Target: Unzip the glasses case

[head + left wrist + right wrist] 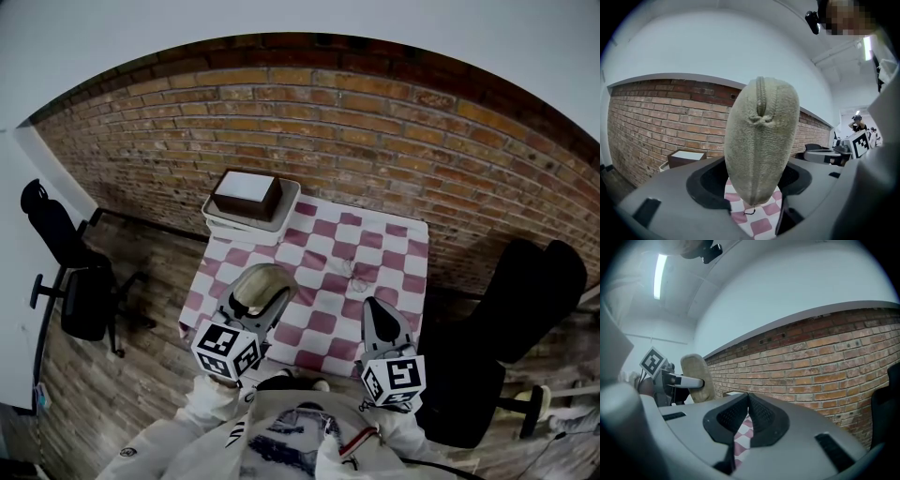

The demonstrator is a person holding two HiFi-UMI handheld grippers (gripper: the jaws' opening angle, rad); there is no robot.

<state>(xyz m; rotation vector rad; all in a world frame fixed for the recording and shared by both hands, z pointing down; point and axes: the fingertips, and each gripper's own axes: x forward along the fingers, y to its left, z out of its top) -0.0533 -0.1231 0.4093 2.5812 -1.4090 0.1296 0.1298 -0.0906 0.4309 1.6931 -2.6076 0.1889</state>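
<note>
A beige fuzzy glasses case (265, 279) is held up over the near left part of the checked table, with my left gripper (260, 300) shut on its lower end. In the left gripper view the case (759, 140) stands upright between the jaws, and its zipper runs up the top middle with a puckered spot below it. To the right, my right gripper (380, 323) is shut with nothing in it, apart from the case. In the right gripper view its pads (748, 399) meet, and the case (699, 376) shows at the far left.
A pink-and-white checked cloth covers the small table (394, 281). At its back left corner stands a dark box on a white tray (246, 199). A brick wall runs behind. A black office chair (70, 272) is at the left and a black seat (525, 309) at the right.
</note>
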